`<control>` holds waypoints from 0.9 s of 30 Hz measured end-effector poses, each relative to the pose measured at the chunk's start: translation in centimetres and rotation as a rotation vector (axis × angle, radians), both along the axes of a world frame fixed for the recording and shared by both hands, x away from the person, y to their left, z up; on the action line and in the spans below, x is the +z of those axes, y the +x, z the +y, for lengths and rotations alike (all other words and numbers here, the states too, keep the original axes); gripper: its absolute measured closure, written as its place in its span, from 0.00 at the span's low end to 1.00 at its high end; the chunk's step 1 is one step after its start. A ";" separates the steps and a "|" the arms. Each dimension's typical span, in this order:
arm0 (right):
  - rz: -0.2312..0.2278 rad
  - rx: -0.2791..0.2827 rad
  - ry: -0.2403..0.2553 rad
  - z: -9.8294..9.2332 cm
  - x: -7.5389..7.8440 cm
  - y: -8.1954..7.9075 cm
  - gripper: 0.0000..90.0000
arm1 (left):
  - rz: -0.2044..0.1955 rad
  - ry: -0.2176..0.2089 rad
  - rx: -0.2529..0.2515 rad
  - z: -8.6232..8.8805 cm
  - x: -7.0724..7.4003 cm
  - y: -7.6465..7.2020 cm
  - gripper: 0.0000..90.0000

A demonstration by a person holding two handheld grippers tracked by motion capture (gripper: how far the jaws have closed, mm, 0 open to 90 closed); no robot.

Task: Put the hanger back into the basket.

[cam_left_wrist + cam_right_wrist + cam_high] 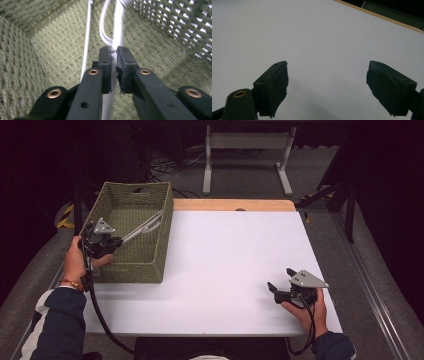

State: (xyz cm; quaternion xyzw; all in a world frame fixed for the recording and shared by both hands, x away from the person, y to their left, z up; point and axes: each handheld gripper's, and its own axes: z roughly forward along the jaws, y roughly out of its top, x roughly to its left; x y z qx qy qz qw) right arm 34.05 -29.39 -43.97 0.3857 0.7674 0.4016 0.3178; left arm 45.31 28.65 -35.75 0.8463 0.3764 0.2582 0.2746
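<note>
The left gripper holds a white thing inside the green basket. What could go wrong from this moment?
1. The left gripper pinches only a thin part of the white utensil, so it might slip or twist.
2. The utensil lies across the woven basket rim; lifting could catch it and tip the basket.

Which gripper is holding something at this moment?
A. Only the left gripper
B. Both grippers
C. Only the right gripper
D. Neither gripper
A: the left gripper is shut on a white utensil over the woven basket, while the right gripper has its jaws wide apart above the bare table.
</note>
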 end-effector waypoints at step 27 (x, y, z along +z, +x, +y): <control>0.003 -0.001 0.000 0.0 0.0 0.0 0.20 | -0.221 -0.173 -0.075 -3.2 2.6 -2.8 0.41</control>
